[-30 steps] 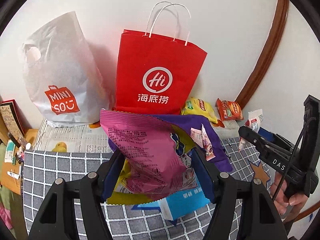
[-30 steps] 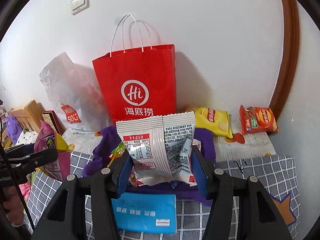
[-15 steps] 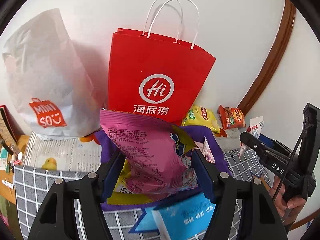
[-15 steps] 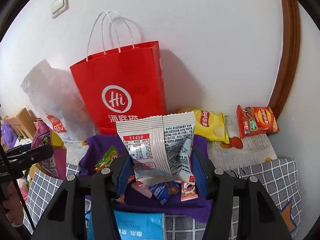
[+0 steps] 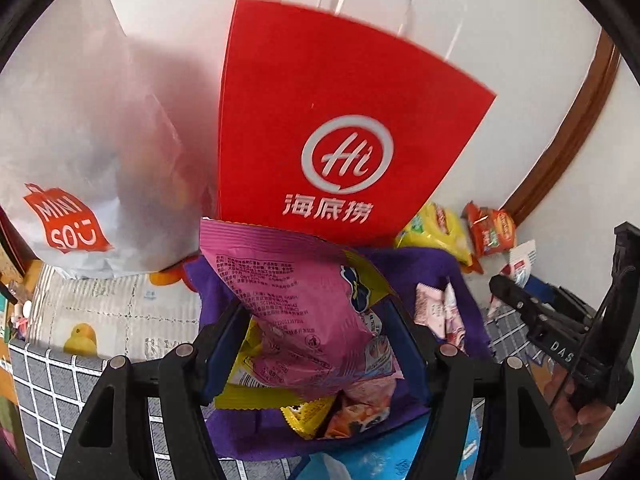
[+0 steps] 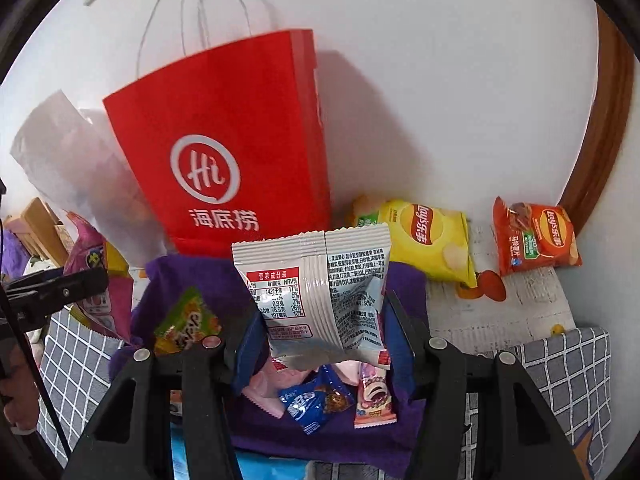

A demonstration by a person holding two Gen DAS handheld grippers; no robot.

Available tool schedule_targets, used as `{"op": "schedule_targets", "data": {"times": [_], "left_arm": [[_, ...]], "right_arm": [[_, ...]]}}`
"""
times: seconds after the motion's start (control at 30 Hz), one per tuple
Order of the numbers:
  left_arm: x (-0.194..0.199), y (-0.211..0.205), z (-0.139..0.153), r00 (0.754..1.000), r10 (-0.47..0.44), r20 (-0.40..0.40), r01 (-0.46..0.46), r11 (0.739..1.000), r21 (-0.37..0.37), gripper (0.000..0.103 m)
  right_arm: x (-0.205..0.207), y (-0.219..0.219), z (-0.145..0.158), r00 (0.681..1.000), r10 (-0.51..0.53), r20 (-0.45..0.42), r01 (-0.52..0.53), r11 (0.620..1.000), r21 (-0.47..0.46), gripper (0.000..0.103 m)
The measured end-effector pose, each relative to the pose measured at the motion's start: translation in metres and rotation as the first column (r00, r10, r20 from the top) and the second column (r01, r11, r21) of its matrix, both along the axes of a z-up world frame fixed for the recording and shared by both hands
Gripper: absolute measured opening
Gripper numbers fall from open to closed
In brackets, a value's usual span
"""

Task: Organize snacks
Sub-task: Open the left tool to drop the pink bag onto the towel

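Snacks are sitting in both grippers, held up over the purple cloth (image 6: 404, 280) spread on the grid-pattern mat (image 6: 568, 372). The left gripper (image 5: 316, 344) is clamping a pink snack bag (image 5: 304, 304) between its blue pads, the bag's back panel of small printed text facing the left camera, too fine to read. The right gripper (image 6: 320, 328) is pinching one white snack packet (image 6: 316, 292), and its red-bordered nutrition table is showing figures: 1421, 0.9, 78.9, 192, with NRV% at the top.

Behind them, one red paper bag (image 6: 224, 152) is standing against the wall, carrying a white circled "Hi" logo and the characters 海底捞 beneath. To its left, one white plastic bag (image 5: 80, 152) is leaning, showing a red "MINISO" label in the left view.

Two Lay's bags are lying near the wall to the right: one yellow Lay's bag (image 6: 428, 240) and one orange-red Lay's bag (image 6: 536, 240), well apart from each other, both reading 乐事.

On the purple cloth, under the right gripper, a blue cookie packet (image 6: 316, 400) and a pink candy packet (image 6: 374, 400) are lying side by side, and a green-orange packet (image 6: 186, 320) is lying further left. A blue pack (image 5: 400, 456) with white characters is peeking from the bottom of the left view.
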State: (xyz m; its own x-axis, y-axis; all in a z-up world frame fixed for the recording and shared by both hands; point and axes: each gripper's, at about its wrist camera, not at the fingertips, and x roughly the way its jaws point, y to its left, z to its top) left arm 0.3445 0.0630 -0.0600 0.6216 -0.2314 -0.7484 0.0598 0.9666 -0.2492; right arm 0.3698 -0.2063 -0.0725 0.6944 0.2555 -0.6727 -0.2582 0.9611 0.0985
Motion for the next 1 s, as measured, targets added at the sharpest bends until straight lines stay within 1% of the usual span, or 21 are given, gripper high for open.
{"op": "schedule_targets", "data": {"times": [0.17, 0.33, 0.47, 0.6, 0.83, 1.0], "left_arm": [[0.002, 0.0, -0.005, 1.0, -0.011, -0.002, 0.011, 1.0, 0.002, 0.067], [0.008, 0.014, -0.009, 1.0, 0.015, -0.008, -0.015, 1.0, -0.02, 0.065], [0.008, 0.019, -0.007, 1.0, 0.012, 0.001, -0.012, 0.999, -0.042, 0.065], [0.007, 0.016, -0.006, 1.0, 0.001, 0.005, -0.001, 0.999, -0.037, 0.065], [0.014, 0.01, -0.017, 0.999, -0.005, -0.042, 0.004, 0.999, -0.036, 0.065], [0.019, 0.002, -0.027, 0.997, -0.018, -0.072, 0.017, 1.0, -0.014, 0.065]], "right_arm": [[0.01, -0.005, -0.012, 1.0, -0.003, -0.027, 0.002, 1.0, -0.02, 0.055], [0.016, -0.01, -0.018, 0.999, -0.009, -0.048, 0.008, 1.0, -0.011, 0.055], [0.021, -0.008, -0.025, 0.998, -0.01, -0.065, 0.009, 1.0, -0.024, 0.055], [0.024, -0.003, -0.033, 0.996, 0.005, -0.086, -0.008, 0.999, -0.032, 0.055], [0.03, 0.013, -0.053, 0.99, 0.037, -0.138, -0.047, 0.997, -0.065, 0.055], [0.035, 0.023, -0.07, 0.981, 0.053, -0.186, -0.07, 0.994, -0.085, 0.055]]}}
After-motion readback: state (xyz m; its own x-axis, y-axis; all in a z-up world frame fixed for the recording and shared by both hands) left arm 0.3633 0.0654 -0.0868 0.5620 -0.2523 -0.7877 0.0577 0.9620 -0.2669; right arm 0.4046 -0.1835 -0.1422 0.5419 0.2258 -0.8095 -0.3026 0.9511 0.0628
